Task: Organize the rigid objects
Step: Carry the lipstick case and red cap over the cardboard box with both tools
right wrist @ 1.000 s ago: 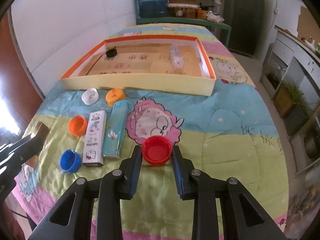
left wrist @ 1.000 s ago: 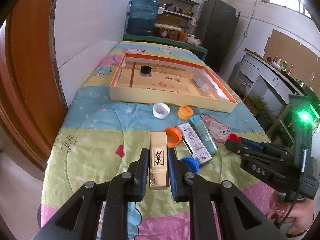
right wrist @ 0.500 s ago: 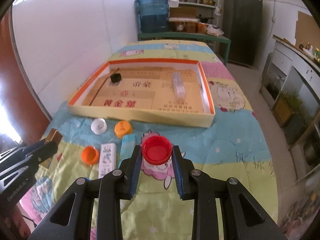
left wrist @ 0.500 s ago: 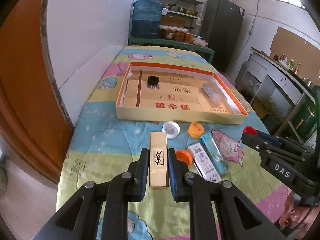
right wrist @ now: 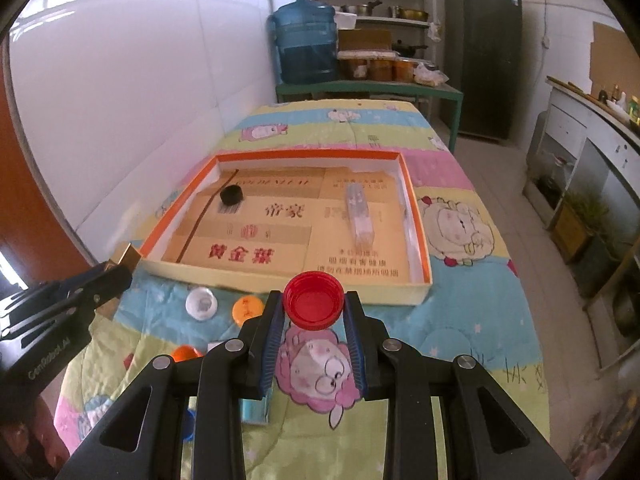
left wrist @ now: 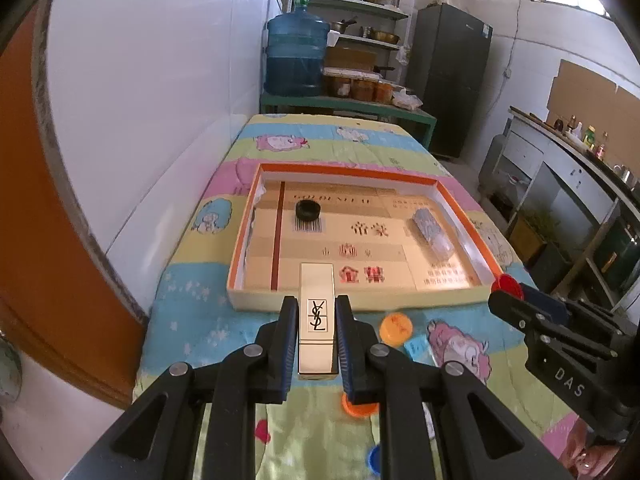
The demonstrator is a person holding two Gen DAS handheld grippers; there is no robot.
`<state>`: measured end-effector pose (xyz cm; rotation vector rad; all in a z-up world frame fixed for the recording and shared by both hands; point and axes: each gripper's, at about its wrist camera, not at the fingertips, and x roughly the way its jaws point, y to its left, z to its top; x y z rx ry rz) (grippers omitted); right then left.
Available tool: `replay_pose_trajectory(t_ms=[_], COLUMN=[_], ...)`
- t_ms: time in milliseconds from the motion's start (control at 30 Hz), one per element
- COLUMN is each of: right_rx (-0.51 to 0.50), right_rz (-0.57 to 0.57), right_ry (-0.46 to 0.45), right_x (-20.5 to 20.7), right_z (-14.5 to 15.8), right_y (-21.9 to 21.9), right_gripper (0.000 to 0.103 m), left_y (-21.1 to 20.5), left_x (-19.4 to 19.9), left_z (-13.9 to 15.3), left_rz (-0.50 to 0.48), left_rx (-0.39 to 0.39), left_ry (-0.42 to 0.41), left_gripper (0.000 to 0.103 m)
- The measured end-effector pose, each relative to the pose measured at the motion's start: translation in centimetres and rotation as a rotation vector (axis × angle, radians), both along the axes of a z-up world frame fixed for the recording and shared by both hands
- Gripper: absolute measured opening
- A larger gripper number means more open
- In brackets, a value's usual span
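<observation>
left hand-held gripper (left wrist: pixel 317 330) pointed down and forward, clamped narrow on a gold lipstick case (left wrist: pixel 316 318) held lengthwise between the blue pads, its far end over the near wall of the orange-rimmed shallow box (left wrist: pixel 468 220). right hand-held gripper (right wrist: pixel 314 320) tilted down at a like slant, closed on a red bottle cap (right wrist: pixel 313 301) gripped open side up just short of the same box's near wall. both raised clear of the cartoon-print quilt (right wrist: pixel 460 320) covering the worktop. inside the box, a black cap (left wrist: pixel 307 210) toward the far left and a clear patterned case (left wrist: pixel 433 233) lying toward the right. loose on the quilt below the grippers: a white cap (right wrist: pixel 201 303), an orange cap (right wrist: pixel 248 309), a second orange cap (right wrist: pixel 185 353) partly hidden, and a light blue box (right wrist: pixel 253 410) mostly covered by the right gripper's frame.
</observation>
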<state>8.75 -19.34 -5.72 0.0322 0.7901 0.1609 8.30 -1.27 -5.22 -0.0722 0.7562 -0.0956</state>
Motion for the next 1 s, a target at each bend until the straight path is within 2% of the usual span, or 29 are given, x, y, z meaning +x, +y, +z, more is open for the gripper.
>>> replay_pose_trajectory(t_ms=[667,1000], right_rx=[0.038,0.047], right_rz=[0.047,0.081], right_ry=[-0.030,-0.025], right_x=[5.6,8.3], right_z=[1.6,1.2], right_y=[-0.5,0.4], right_gripper=[0.031,0.031], left_y=[-0.8,-0.6], left_x=[6.8,8.9], left_z=[0.9,0.4], left_rz=[0.019,0.024], left_rx=[-0.019,-0.016], left_ry=[0.007,0.031], left_gripper=[0.019,0.019])
